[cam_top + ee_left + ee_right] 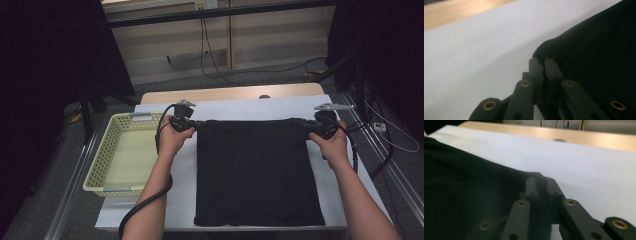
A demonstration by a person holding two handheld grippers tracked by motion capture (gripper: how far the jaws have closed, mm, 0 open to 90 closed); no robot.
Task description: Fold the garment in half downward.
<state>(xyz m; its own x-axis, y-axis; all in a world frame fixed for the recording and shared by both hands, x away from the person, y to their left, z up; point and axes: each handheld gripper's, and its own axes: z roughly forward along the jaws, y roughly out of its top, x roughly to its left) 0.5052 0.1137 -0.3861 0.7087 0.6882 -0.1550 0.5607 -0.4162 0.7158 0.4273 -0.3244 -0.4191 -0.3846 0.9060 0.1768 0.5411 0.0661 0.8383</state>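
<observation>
The white-covered surface [240, 107] carried a black garment [257, 172] lying flat beside a yellow basket [112, 150], and with the left claw [192, 124] and right claw [302, 123] each pinched shut on a far corner, the grasp seemed done, any folding probably still ahead.

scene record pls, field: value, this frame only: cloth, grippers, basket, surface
cloth: black cloth, spread flat, near edge at the table's front edge
left gripper: shut on the cloth's far left corner
right gripper: shut on the cloth's far right corner
far edge: pulled straight between the two grippers
basket: pale yellow basket, left of the cloth, apart from it, nothing inside
surface: white sheet over a wooden table
</observation>
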